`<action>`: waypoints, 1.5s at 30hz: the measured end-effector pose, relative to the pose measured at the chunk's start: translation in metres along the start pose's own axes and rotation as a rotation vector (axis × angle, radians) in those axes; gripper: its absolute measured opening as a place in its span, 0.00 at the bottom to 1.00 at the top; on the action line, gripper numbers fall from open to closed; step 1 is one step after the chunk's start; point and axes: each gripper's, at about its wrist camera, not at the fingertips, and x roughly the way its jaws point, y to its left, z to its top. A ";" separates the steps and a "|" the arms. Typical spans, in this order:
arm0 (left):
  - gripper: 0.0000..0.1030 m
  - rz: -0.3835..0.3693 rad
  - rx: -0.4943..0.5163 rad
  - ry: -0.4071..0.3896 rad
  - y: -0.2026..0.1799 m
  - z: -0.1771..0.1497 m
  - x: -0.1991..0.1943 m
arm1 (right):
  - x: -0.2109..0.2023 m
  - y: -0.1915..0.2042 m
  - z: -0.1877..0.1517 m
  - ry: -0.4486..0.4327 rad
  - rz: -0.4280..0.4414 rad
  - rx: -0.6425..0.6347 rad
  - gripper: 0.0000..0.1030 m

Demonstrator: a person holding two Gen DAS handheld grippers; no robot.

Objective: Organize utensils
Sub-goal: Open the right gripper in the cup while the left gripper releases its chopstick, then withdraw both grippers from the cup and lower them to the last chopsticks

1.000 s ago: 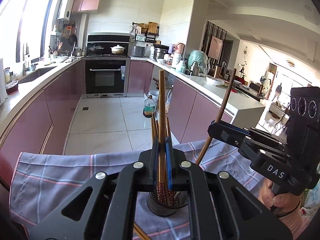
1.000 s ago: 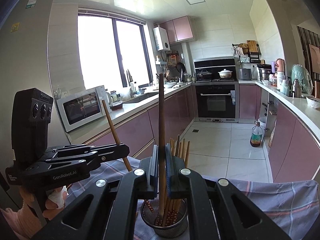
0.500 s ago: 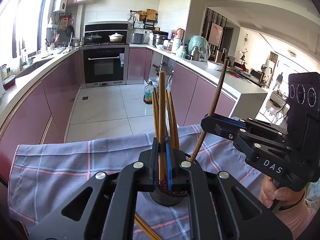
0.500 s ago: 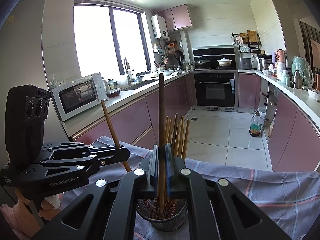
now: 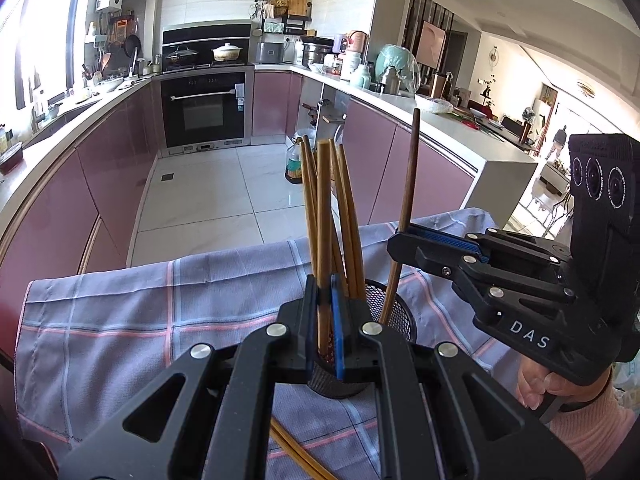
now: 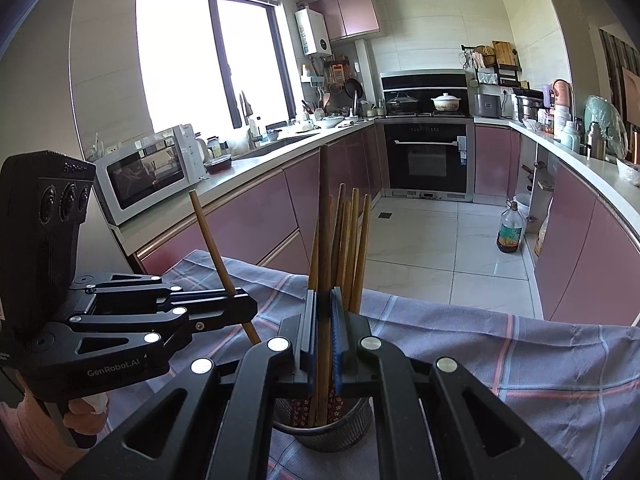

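Observation:
A black mesh utensil holder (image 5: pixel 394 316) stands on a blue checked cloth (image 5: pixel 132 312) and holds several wooden chopsticks (image 5: pixel 346 216). My left gripper (image 5: pixel 325 320) is shut on one upright chopstick (image 5: pixel 323 200) whose lower end is inside the holder. My right gripper (image 6: pixel 323 340) is shut on another chopstick (image 6: pixel 325 216), its lower end also in the holder (image 6: pixel 344 428). In the left wrist view the right gripper (image 5: pixel 404 242) holds its chopstick (image 5: pixel 410 168) slanted into the holder. In the right wrist view the left gripper (image 6: pixel 240 306) holds its chopstick (image 6: pixel 210 240).
Loose chopsticks (image 5: pixel 296 454) lie on the cloth in front of the holder. Beyond the table edge is a kitchen floor, pink cabinets, an oven (image 5: pixel 206 108) and a microwave (image 6: pixel 150 172) on the counter.
Both grippers have moved down with their chopsticks, whose lower ends have gone deeper into the holder. Both stay shut.

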 end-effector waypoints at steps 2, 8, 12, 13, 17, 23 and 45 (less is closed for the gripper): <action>0.07 0.004 -0.004 0.007 0.002 0.001 0.003 | 0.001 -0.003 -0.001 0.003 0.000 0.009 0.05; 0.07 0.006 -0.016 0.030 0.005 0.005 0.020 | 0.006 -0.008 -0.003 0.018 -0.003 0.022 0.06; 0.08 0.010 -0.022 0.041 0.006 0.003 0.028 | 0.009 -0.010 -0.004 0.024 -0.007 0.030 0.08; 0.08 0.011 -0.025 0.043 0.007 0.003 0.030 | 0.010 -0.011 -0.005 0.025 -0.008 0.033 0.08; 0.15 0.015 -0.032 0.044 0.009 0.000 0.032 | 0.011 -0.014 -0.006 0.027 -0.009 0.044 0.09; 0.31 0.029 -0.040 0.025 0.011 -0.007 0.025 | 0.009 -0.015 -0.010 0.026 -0.008 0.057 0.15; 0.65 0.181 -0.066 -0.065 0.038 -0.061 -0.035 | -0.034 0.034 -0.042 0.026 0.104 -0.049 0.43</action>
